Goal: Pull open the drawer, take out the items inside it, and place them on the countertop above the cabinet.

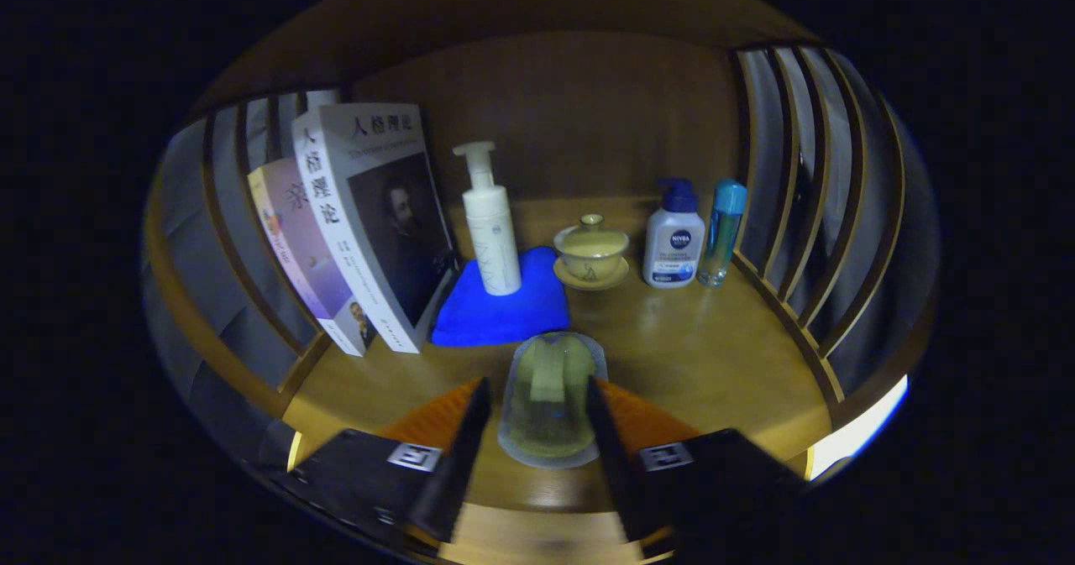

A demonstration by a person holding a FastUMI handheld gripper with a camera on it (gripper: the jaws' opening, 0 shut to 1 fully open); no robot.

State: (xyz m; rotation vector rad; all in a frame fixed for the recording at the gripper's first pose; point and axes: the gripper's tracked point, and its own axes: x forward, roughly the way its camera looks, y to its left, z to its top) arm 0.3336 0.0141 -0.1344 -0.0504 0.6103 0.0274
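Observation:
A clear flat pouch [550, 418] with a yellow-green item inside lies on the wooden countertop [697, 355], close to its front edge. My gripper [537, 383] stands with one finger on each side of the pouch. The right finger overlaps the pouch's edge, while a strip of wood shows between the left finger and the pouch. The jaws are narrowly open and the pouch seems to rest on the wood rather than hang in a grip.
Beyond the pouch are a blue cloth [500, 309] with a white pump bottle [491, 229] on it, a lidded tea bowl [591, 252], a white-and-blue lotion bottle [674, 242] and a slim blue bottle [722, 233]. Two books [369, 221] lean at the left. Slatted wooden rails [806, 204] close both sides.

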